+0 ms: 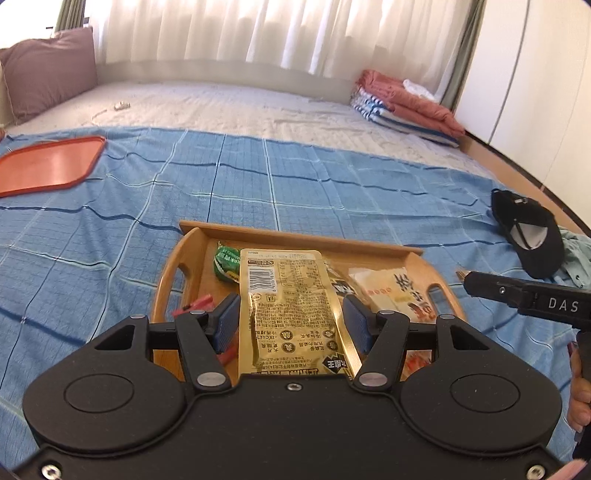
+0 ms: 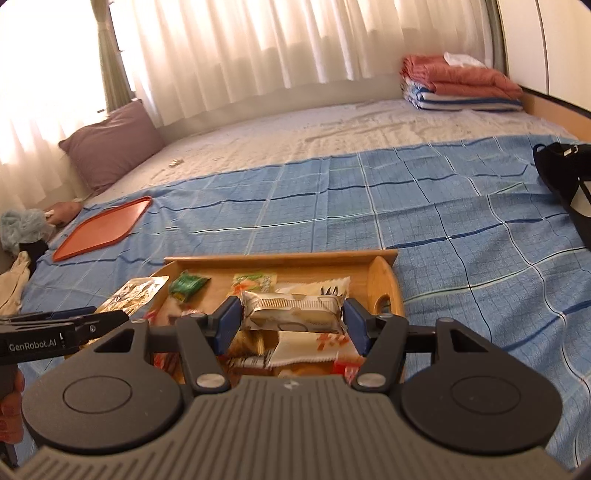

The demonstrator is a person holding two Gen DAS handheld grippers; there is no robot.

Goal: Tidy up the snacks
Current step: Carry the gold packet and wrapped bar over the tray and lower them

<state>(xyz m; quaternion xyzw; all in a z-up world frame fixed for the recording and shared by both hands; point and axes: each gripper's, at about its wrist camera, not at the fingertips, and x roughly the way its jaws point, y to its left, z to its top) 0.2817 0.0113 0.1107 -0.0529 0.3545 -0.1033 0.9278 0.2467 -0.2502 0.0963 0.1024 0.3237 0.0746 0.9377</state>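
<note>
blue checked cloth point(image 1: 295, 184) covers the near half of a wide bed point(image 1: 229, 107), whose far half is bare pale mattress running up to white curtains point(image 1: 258, 29). a mauve pillow point(image 1: 48, 70) leans at the far left corner and a stack of folded bedding point(image 1: 406, 103), rust-red over blue-and-white stripes, sits at the far right corner. on the cloth, a flat orange tray point(image 1: 48, 166) lies well apart to the left, and a black cap point(image 1: 528, 236) lies to the right near the bed's edge. closest of all stands a wooden tray point(image 2: 384, 280) with cut-out handles, filled with loose snack packets. among them a small green packet point(image 1: 225, 262) lies toward the tray's far left, and a white packet with red print point(image 1: 391, 291) lies toward its right handle. the left gripper point(image 1: 291, 321) has its jaws clamped on a gold snack pouch point(image 1: 288, 302), blue pads pressing its two long edges, the pouch held over the wooden tray with its barcode end pointing away. the right gripper point(image 2: 291, 319) has its jaws clamped on a silver-and-cream wrapped bar point(image 2: 293, 310), held crosswise by its two ends, also over the tray's contents. each gripper shows in the other's view, side by side and near one another, and part of a person's hand point(image 1: 580, 391) shows on the right one's grip.
</note>
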